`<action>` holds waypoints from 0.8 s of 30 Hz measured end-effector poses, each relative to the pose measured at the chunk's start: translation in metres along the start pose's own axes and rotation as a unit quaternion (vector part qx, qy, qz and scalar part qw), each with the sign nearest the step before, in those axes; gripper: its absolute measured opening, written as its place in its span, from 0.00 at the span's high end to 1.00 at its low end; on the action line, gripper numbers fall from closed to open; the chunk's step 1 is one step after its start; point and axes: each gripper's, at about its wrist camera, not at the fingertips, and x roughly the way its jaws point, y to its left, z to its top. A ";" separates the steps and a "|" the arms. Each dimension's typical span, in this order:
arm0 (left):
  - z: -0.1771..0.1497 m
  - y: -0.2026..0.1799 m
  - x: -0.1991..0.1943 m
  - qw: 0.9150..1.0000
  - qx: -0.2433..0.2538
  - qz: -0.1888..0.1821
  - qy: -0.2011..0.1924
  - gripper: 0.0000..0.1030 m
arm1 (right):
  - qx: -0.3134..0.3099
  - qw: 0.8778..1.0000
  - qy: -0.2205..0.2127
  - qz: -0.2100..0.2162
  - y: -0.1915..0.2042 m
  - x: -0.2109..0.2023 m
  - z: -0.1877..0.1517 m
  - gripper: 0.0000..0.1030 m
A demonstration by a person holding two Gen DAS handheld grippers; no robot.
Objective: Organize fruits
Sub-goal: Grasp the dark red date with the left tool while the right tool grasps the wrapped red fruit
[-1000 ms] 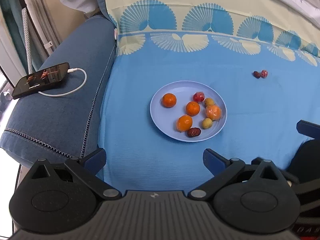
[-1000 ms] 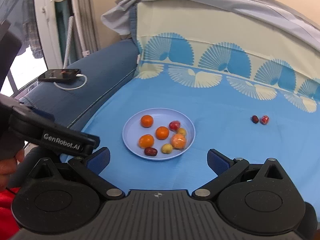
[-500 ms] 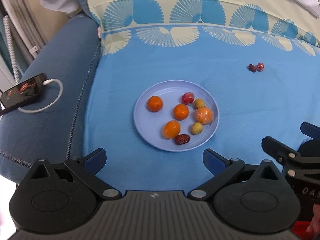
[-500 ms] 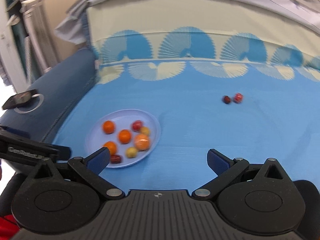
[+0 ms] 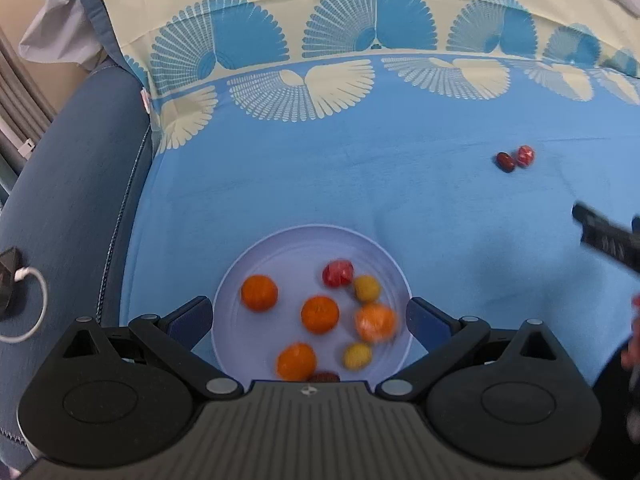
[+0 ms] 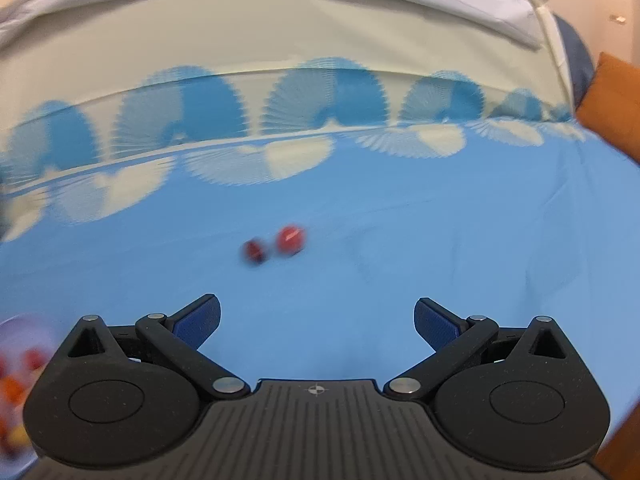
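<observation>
Item: two small loose fruits, one dark red [image 6: 253, 251], one brighter red [image 6: 291, 240], side by side on the blue bedsheet [image 6: 400, 248], well apart from the round pale-blue plastic plate [image 5: 280, 256]. Right gripper [image 6: 316, 320], jaws spread and empty, faces them, nearer. Left gripper [image 5: 308, 316], likewise agape and empty, hangs over the plate.

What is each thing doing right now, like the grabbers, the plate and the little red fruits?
left gripper: open, empty, over the plate.
right gripper: open, empty, facing the two loose fruits.
plate: on the blue cloth, holding fruit.
dark red fruit: loose on the cloth, off the plate.
bright red fruit: loose on the cloth beside it.
phone: on the sofa arm, cable plugged in.
</observation>
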 end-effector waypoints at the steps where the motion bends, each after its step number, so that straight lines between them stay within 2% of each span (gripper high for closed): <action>1: 0.004 -0.002 0.006 1.000 0.002 0.001 0.005 0.00 | -0.002 1.000 0.001 -0.007 -0.005 0.022 0.005 0.01; 4: 0.018 -0.009 0.022 1.000 0.010 0.012 0.016 0.00 | -0.016 1.000 0.012 -0.012 -0.010 0.076 0.011 0.01; 9: 0.045 -0.027 0.053 0.999 0.016 0.014 0.031 0.00 | -0.045 0.998 0.032 0.014 0.003 0.143 0.018 0.01; 12: 0.063 -0.047 0.070 1.000 0.024 0.016 0.011 0.00 | -0.063 0.997 0.013 0.039 0.011 0.159 0.022 0.22; 13: 0.069 -0.055 0.075 0.999 0.032 0.018 0.000 0.00 | -0.063 0.997 0.006 0.049 0.012 0.162 0.023 0.38; 14: 0.076 -0.065 0.082 0.999 0.042 0.019 -0.009 0.00 | -0.061 0.996 0.001 0.063 0.011 0.163 0.025 0.60; 15: 0.081 -0.074 0.088 0.999 0.048 0.016 -0.015 0.00 | -0.059 0.995 -0.001 0.074 0.010 0.164 0.027 0.63; 16: 0.086 -0.085 0.094 0.998 0.053 0.008 -0.022 0.00 | -0.064 0.996 -0.003 0.068 0.008 0.164 0.028 0.67; 17: 0.093 -0.095 0.100 0.998 0.057 0.000 -0.027 0.00 | -0.069 0.996 -0.003 0.050 0.004 0.162 0.030 0.68; 19: 0.104 -0.117 0.111 0.997 0.061 -0.026 -0.034 0.00 | -0.065 0.998 0.000 -0.007 -0.012 0.164 0.033 0.68; 21: 0.115 -0.141 0.123 0.995 0.067 -0.060 -0.041 0.00 | -0.034 0.998 -0.003 -0.056 -0.040 0.165 0.036 0.68; 24: 0.127 -0.175 0.146 0.990 0.072 -0.114 -0.031 0.00 | 0.016 0.996 -0.007 -0.092 -0.072 0.166 0.038 0.67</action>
